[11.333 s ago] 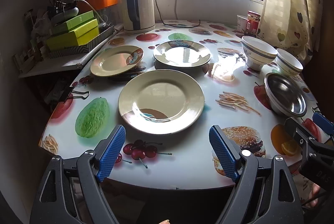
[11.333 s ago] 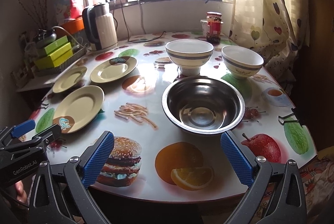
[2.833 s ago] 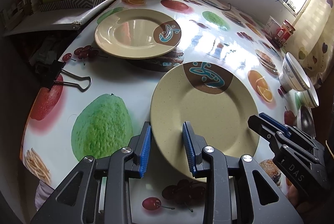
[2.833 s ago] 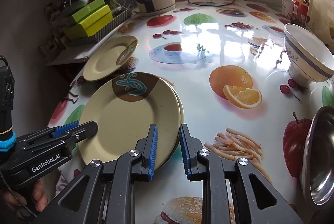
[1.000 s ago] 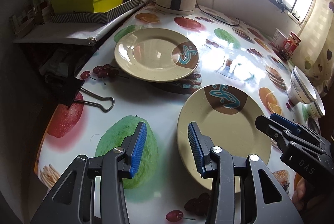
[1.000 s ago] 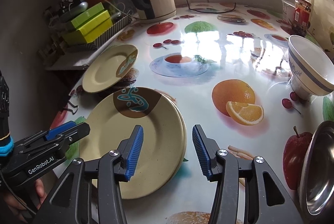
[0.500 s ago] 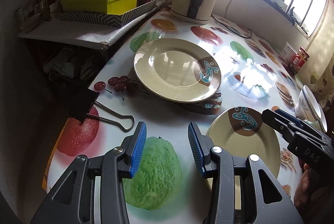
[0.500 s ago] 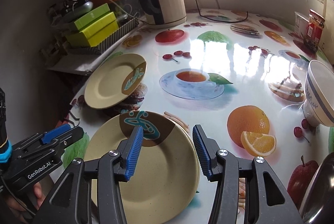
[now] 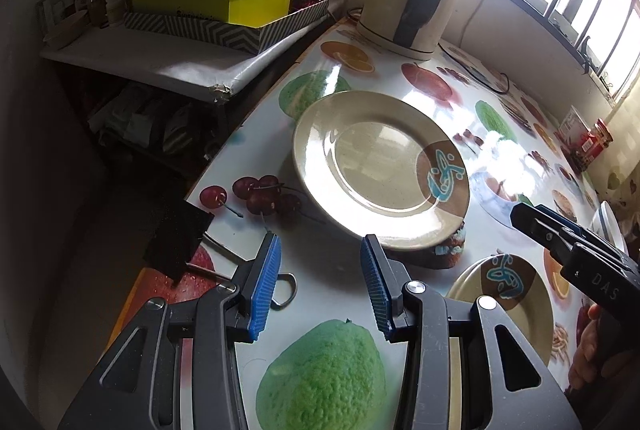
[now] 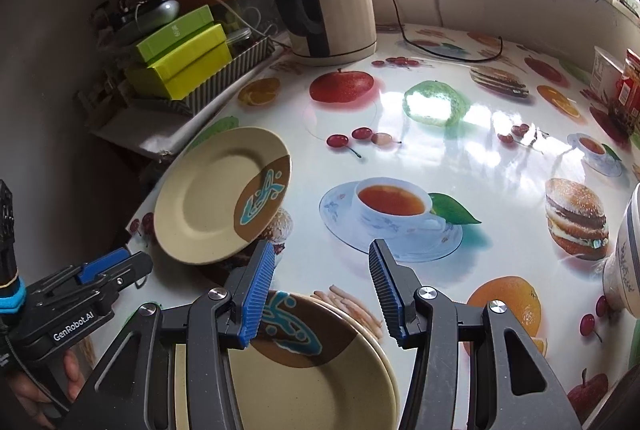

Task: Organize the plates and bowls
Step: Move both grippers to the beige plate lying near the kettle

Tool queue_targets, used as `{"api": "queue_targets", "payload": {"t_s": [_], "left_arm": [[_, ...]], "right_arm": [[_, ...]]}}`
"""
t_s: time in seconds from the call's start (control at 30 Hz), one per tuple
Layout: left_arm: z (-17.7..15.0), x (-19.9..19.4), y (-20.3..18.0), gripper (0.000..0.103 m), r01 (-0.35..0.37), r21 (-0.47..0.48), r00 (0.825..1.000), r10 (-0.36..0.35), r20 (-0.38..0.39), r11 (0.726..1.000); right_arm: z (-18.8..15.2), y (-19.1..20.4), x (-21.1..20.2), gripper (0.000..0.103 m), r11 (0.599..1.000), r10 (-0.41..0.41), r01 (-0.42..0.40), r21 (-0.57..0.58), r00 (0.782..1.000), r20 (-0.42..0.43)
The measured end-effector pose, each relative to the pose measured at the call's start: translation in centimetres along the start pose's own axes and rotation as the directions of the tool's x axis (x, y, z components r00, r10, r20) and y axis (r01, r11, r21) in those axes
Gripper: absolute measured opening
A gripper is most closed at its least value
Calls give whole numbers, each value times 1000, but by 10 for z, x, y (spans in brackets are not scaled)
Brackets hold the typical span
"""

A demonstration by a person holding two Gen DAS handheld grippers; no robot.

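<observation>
**Last Loose Plate, Ready to Grab**

Lone plate [image 9: 380, 169] flat on the table [image 9: 340, 270], near the left edge, brown patch with blue squiggle turned toward the middle. Just ahead of the left gripper [image 9: 320, 278], not touched yet. Left gripper spread wide, nothing in it. Right gripper [image 10: 320, 294] spread wide too, nothing in it, over the far part of the stack [image 10: 320, 382]. Two plates in that stack, one on the other, near the front.

Probably hard and stiff, no bending. Shiny and smooth, so likely slippery. Could chip or crack if dropped or banged. Not too heavy, most likely.

Best spot to hold: the thin rim on the near side, closest to the blue pads [image 9: 264, 286]. One pad under the rim, one on top, then a firm squeeze. Tricky part: rim low against the table, so a small tilt needed to slip under. Then up, over and gently down onto the stack.

Bowl [image 10: 624, 262] off to the right, for later.
</observation>
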State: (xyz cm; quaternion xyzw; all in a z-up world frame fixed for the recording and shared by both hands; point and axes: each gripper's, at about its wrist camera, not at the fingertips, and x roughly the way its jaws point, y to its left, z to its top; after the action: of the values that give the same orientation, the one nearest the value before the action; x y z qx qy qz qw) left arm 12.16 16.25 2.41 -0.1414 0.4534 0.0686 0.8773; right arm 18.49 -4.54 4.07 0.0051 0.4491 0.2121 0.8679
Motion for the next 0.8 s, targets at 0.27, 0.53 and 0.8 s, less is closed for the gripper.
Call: {"api": "queue_targets", "payload": {"t_s": [0.27,0.53,0.8], "left_arm": [[15,9,3,43,-3,-8,1000,3,4,1000],[27,23,11,43,-4,-50,1000,3,-11,999],[35,34,20,43,-2,-92,1000,0,-21,996]], "right_arm": [[20,2,20,49,1000,5,-5,4,1000,-22],[36,4,42,49,1000,13,-14,-15,998,-54],[48,4,62,49,999,39,-40,-11,995,-97]]}}
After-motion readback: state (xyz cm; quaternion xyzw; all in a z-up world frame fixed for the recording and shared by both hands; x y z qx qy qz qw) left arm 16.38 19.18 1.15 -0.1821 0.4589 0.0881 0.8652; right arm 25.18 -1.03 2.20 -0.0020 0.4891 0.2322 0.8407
